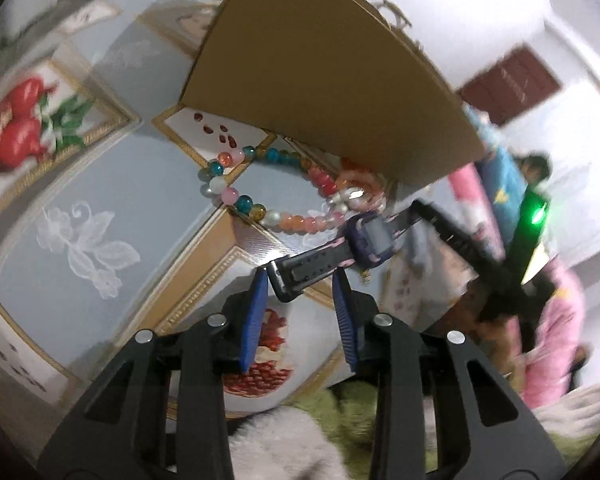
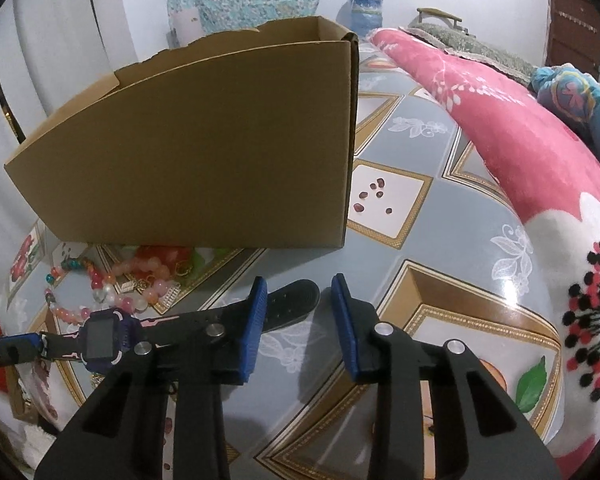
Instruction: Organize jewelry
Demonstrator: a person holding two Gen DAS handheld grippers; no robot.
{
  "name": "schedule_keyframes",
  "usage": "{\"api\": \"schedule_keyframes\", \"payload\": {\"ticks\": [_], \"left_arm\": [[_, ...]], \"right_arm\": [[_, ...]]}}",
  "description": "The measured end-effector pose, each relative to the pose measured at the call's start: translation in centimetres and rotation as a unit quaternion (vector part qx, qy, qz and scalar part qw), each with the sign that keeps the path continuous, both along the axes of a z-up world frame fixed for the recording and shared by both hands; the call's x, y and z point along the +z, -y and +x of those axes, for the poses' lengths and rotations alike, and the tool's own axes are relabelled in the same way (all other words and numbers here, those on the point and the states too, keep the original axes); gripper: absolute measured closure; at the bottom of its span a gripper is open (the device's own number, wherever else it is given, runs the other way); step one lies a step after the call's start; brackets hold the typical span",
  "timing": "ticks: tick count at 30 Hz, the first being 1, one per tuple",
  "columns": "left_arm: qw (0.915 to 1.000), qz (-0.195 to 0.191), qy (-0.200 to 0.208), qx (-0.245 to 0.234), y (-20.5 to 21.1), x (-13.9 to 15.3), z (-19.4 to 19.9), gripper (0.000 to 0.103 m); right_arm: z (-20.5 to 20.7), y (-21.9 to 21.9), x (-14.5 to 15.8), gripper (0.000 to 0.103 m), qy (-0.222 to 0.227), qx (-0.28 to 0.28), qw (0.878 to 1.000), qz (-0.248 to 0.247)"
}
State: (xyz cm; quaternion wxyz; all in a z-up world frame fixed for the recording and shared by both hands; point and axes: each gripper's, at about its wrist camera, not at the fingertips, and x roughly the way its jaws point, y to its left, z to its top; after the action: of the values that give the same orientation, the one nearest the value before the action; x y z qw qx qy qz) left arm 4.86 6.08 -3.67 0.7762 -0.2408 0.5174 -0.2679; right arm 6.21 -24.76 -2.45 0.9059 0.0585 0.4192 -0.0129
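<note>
A purple watch with a black strap [image 1: 368,240] lies on the patterned table. Its buckle end reaches between the open blue fingers of my left gripper [image 1: 300,280]. In the right wrist view the watch [image 2: 100,340] lies at the left, and its other strap end [image 2: 292,300] reaches between the open fingers of my right gripper [image 2: 298,284]. A colourful bead bracelet [image 1: 236,196] and more beaded jewelry [image 2: 148,276] lie beside the open cardboard box [image 1: 320,72], which also shows in the right wrist view [image 2: 204,152].
A pink floral blanket [image 2: 520,152] lies along the table's right side. The floral tablecloth [image 1: 100,200] covers the table. A fluffy white and green rug [image 1: 320,432] is below the table edge. A person in pink [image 1: 556,328] is in the background.
</note>
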Motion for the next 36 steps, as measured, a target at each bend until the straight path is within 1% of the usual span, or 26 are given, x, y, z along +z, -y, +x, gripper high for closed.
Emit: {"api": "schedule_keyframes", "payload": {"ticks": [1, 3, 5, 7, 9, 12, 13, 14, 15, 16, 17, 18, 19, 21, 22, 23, 25, 28, 29, 31, 33, 35, 36], "left_arm": [[0.9991, -0.040, -0.010, 0.006, -0.3, 0.1, 0.0, 0.072], [0.9947, -0.097, -0.029, 0.014, -0.8, -0.2, 0.1, 0.072], [0.9907, -0.124, -0.051, 0.025, -1.1, -0.8, 0.2, 0.072], [0.9899, -0.120, -0.065, 0.039, -1.3, -1.2, 0.2, 0.072], [0.9910, -0.110, -0.064, 0.041, -1.0, -1.0, 0.1, 0.072], [0.9955, -0.075, -0.047, 0.032, 0.3, -0.2, 0.4, 0.072], [0.9972, -0.057, -0.038, 0.030, 0.9, -0.1, 0.4, 0.072], [0.9991, -0.022, -0.026, 0.027, 1.7, 0.5, 0.3, 0.073], [0.9995, -0.003, -0.019, 0.027, 2.3, 0.6, 0.4, 0.074], [0.9993, 0.024, -0.013, 0.027, 3.0, 0.8, 0.5, 0.082], [0.9980, 0.058, -0.008, 0.024, 3.8, 1.0, 0.6, 0.090], [0.9965, 0.080, -0.003, 0.023, 4.2, 1.3, 0.6, 0.090], [0.9944, 0.104, 0.005, 0.018, 4.8, 1.5, 0.5, 0.090], [0.9902, 0.138, 0.021, 0.011, 5.9, 2.2, 0.3, 0.090], [0.9870, 0.157, 0.034, 0.006, 6.6, 2.1, 0.0, 0.091], [0.9817, 0.184, 0.049, -0.003, 7.4, 2.5, -0.2, 0.091], [0.9744, 0.216, 0.062, -0.015, 8.1, 2.6, -0.5, 0.091], [0.9683, 0.238, 0.073, -0.023, 8.9, 2.5, -0.5, 0.091], [0.9666, 0.244, 0.076, -0.025, 9.0, 2.6, -0.5, 0.091], [0.9645, 0.250, 0.080, -0.028, 9.2, 2.4, -0.2, 0.091], [0.9628, 0.255, 0.084, -0.030, 10.8, 1.8, 0.1, 0.091], [0.9625, 0.255, 0.087, -0.033, 11.0, 1.7, 0.2, 0.091], [0.9629, 0.253, 0.087, -0.034, 10.9, 1.5, 0.3, 0.091]], "right_arm": [[0.0, 0.0, 0.0, 0.070, 0.001, 0.001, 1.000, -0.001], [0.0, -0.1, 0.0, 0.070, 0.002, 0.002, 1.000, -0.001], [-0.1, -0.1, -0.1, 0.070, 0.004, 0.002, 1.000, 0.000], [-0.2, -0.2, -0.1, 0.070, 0.006, 0.003, 1.000, 0.000], [-0.2, -0.2, -0.2, 0.070, 0.008, 0.003, 1.000, 0.000], [-0.2, 0.0, -0.2, 0.070, 0.011, 0.007, 1.000, 0.003], [-0.2, 0.0, -0.2, 0.070, 0.012, 0.009, 1.000, 0.004], [-0.3, 0.1, -0.2, 0.070, 0.014, 0.010, 1.000, 0.005], [-0.3, 0.1, -0.2, 0.070, 0.014, 0.010, 1.000, 0.006], [-0.3, 0.1, -0.2, 0.070, 0.015, 0.011, 1.000, 0.007], [-0.3, 0.2, -0.2, 0.070, 0.015, 0.012, 1.000, 0.009], [-0.3, 0.3, -0.2, 0.070, 0.016, 0.012, 1.000, 0.011], [-0.3, 0.4, -0.2, 0.076, 0.016, 0.013, 1.000, 0.015], [-0.5, 0.7, -0.2, 0.080, 0.015, 0.018, 0.999, 0.031], [-0.5, 0.8, -0.2, 0.081, 0.015, 0.018, 0.999, 0.034], [-0.6, 0.9, -0.2, 0.082, 0.013, 0.019, 0.999, 0.039], [-0.8, 1.4, -0.1, 0.085, 0.009, 0.022, 0.998, 0.055], [-1.2, 2.3, 0.0, 0.086, -0.003, 0.023, 0.996, 0.086], [-1.4, 2.8, 0.0, 0.086, -0.009, 0.022, 0.994, 0.104], [-1.8, 3.7, 0.0, 0.086, -0.020, 0.019, 0.990, 0.139], [-2.1, 4.3, 0.0, 0.086, -0.025, 0.014, 0.986, 0.163], [-2.3, 5.0, 0.1, 0.083, -0.032, 0.002, 0.983, 0.179], [-2.4, 5.2, 0.1, 0.075, -0.037, -0.004, 0.983, 0.181]]}}
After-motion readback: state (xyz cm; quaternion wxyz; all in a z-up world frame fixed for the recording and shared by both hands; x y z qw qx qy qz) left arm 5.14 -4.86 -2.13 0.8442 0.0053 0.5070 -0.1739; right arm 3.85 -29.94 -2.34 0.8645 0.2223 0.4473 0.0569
